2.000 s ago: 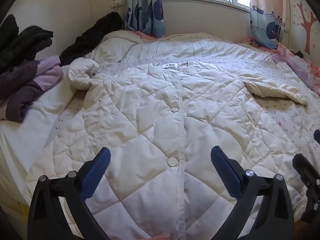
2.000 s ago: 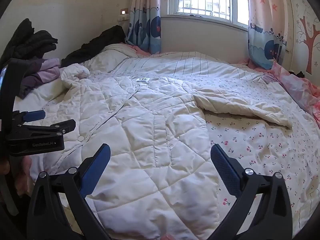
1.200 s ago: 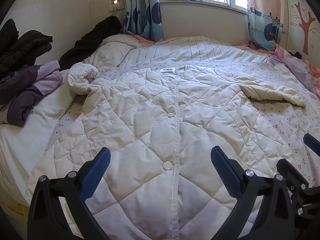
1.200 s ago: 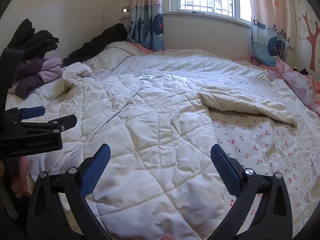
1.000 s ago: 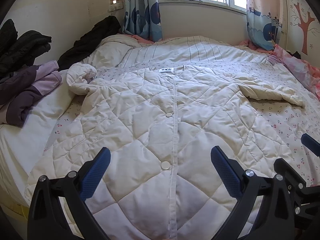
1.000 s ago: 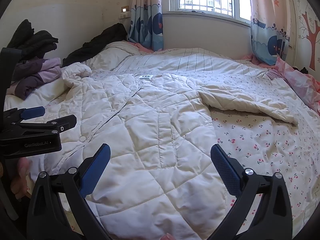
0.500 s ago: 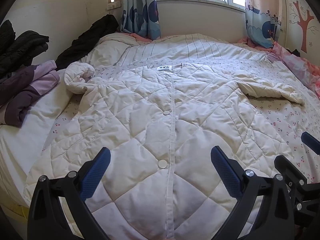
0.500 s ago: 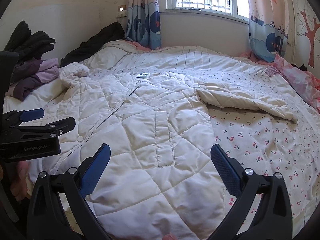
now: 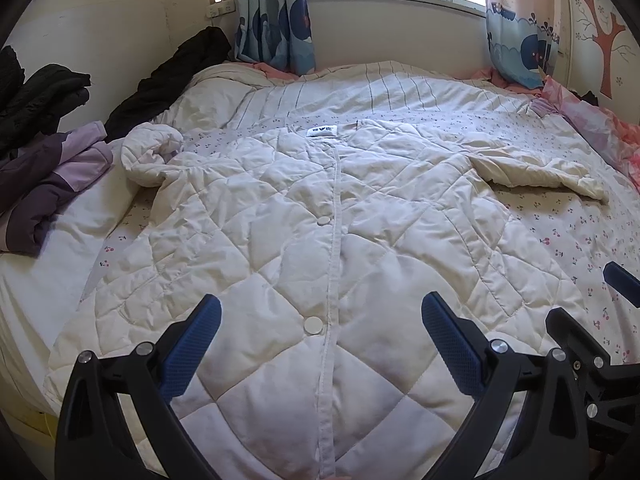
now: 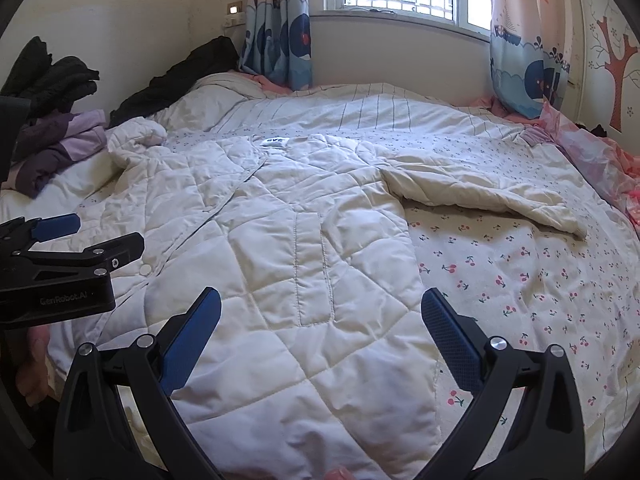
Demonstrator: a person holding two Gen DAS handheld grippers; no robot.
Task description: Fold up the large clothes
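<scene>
Left gripper (image 9: 320, 340): jaws spread wide, nothing held; the quilted cream coat (image 9: 328, 240) lies flat below and ahead, its snap placket running between the fingers. Right gripper (image 10: 320, 336): likewise wide and empty, the coat's pocket panel ahead, right sleeve (image 10: 492, 196) beyond the right finger. Judged step: first fold, not begun. Hem corners or a sleeve cuff should be pinched through all layers. Both grippers are held low, level, side by side at the bed (image 10: 520, 280) edge.

Cream quilted coat (image 9: 304, 232), spread flat and face up on the bed, front closed with round snaps along the middle. Collar with white label toward 12 o'clock, hem toward 6. One sleeve bunched at 10 o'clock, other sleeve stretched out toward 2 o'clock.
</scene>
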